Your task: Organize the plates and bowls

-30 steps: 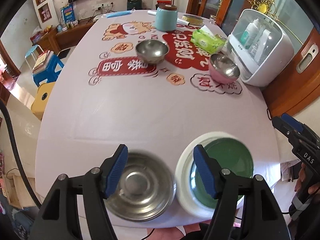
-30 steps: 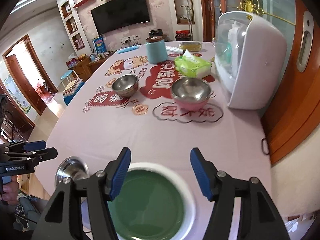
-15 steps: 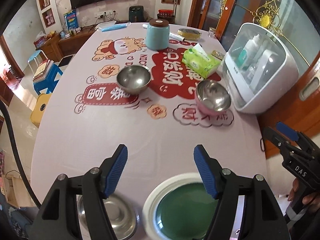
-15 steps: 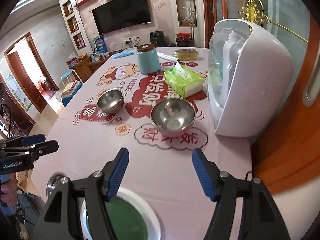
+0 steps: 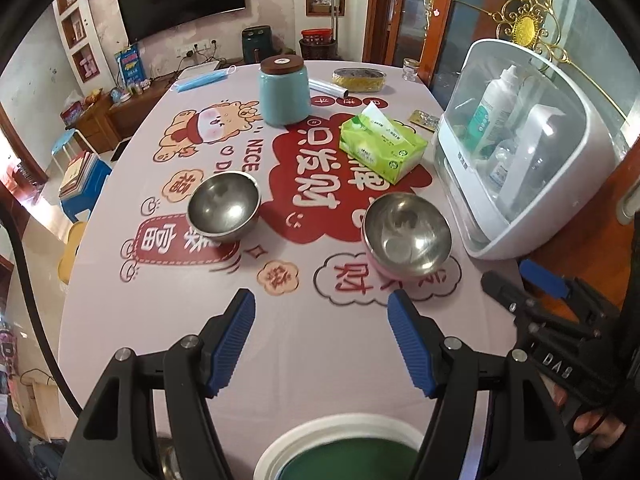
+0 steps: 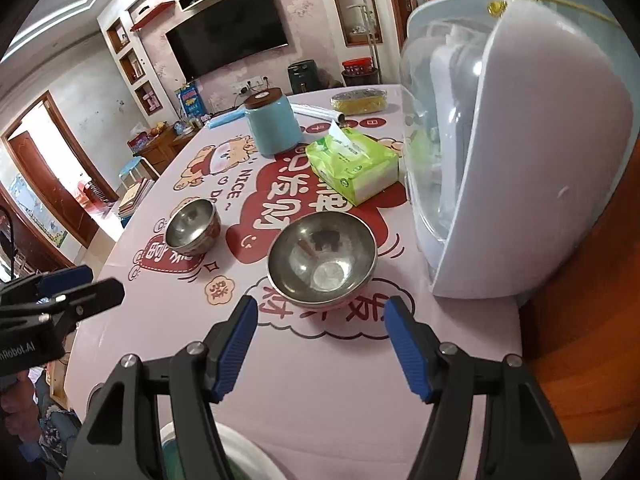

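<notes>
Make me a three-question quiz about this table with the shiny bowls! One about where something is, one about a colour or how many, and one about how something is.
1. Where is the green pack of tissues?
A. between the blue jar and the white box
B. inside a bowl
C. on the floor

2. How many round steel bowls stand in the middle of the pink printed tablecloth?
A. none
B. two
C. five

3. How are the right tongs?
A. shut on a bowl
B. open, holding nothing
C. shut on the plate

Answers:
1. A: it lies between the light blue jar with a brown lid and the white storage box with a clear cover.
2. B: the plain steel bowl and the steel bowl with a pink outside.
3. B: only tablecloth shows between the blue pads.
</notes>
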The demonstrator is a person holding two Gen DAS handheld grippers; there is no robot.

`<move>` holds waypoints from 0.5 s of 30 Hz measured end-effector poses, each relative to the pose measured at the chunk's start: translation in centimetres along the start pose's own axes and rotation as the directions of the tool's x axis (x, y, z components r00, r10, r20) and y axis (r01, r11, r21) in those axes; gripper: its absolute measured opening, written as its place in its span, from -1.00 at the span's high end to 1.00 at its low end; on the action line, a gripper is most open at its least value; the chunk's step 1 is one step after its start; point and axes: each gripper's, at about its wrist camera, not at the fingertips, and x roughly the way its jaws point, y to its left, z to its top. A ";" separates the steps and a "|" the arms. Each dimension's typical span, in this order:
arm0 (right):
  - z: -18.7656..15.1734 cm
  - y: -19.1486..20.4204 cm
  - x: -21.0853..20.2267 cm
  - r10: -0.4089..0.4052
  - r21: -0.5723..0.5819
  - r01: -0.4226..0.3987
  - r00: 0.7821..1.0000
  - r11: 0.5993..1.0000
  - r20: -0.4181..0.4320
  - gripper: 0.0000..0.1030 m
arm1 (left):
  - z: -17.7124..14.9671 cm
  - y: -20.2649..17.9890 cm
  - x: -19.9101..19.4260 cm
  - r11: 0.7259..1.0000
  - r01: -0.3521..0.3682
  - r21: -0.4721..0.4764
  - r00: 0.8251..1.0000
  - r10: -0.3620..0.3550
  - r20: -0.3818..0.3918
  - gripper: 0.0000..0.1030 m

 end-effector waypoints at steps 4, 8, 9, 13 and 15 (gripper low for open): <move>0.2 -1.0 1.4 0.030 0.037 -0.031 1.000 0.999 0.009 -0.29 | 1.0 -0.6 1.8 1.000 0.006 -0.001 1.000 -0.006 -0.003 -0.31; 0.3 -1.6 2.5 0.050 0.060 -0.052 0.998 0.997 0.036 -0.28 | 1.6 -1.2 3.7 1.000 0.013 -0.005 1.000 -0.013 -0.017 -0.31; 0.3 -1.7 2.8 0.055 0.062 -0.057 0.998 0.996 0.044 -0.28 | 1.7 -1.4 4.2 1.000 0.015 -0.004 1.000 -0.015 -0.020 -0.31; 0.0 -2.2 3.8 0.076 0.060 -0.080 0.995 0.995 0.063 -0.28 | 1.8 -2.1 6.0 0.999 0.035 -0.002 0.999 -0.035 -0.012 -0.31; -0.2 -2.5 4.2 0.085 0.065 -0.090 0.994 0.994 0.072 -0.28 | 1.8 -2.5 7.1 0.998 0.054 -0.011 0.998 -0.054 -0.019 -0.31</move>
